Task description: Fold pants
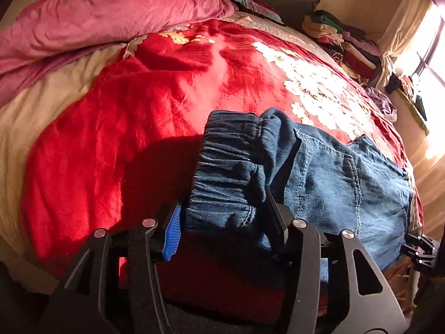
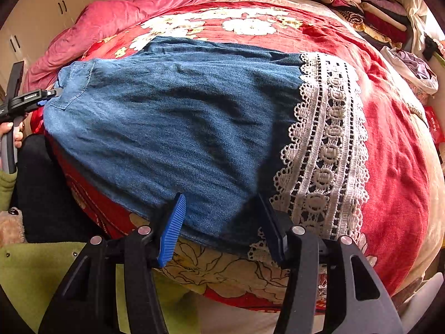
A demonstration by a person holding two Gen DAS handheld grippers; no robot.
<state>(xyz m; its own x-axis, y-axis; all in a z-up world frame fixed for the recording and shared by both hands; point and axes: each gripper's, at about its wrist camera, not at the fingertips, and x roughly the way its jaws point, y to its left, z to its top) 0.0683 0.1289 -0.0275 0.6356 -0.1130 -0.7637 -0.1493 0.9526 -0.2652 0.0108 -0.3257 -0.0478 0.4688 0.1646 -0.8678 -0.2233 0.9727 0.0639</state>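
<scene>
Pink quilt lies bunched up on the far left of the bed, and a big red blanket with white flowers covers the rest. On top of that blanket lie the blue denim pants, spread out flat near the front edge of the bed. The stretchy waistband is at the left end, bunched up and lifted a little. The left gripper has its two fingers on either side of that waistband, with the cloth packed between them, so it is grasping the waistband. A hand holds the handle of that gripper, with a green sleeve just below it. Moving right, the wide blue leg runs across the blanket to a broad band of white lace trim at its hem. The right gripper sits at the near edge of the leg, just left of the lace. Its blue finger is on one side of the cloth and its dark finger is on the other. The denim edge lies between them, but I cannot tell if they pinch it. On the far right, by the bright window, sits a pile of clothes in many colours.
</scene>
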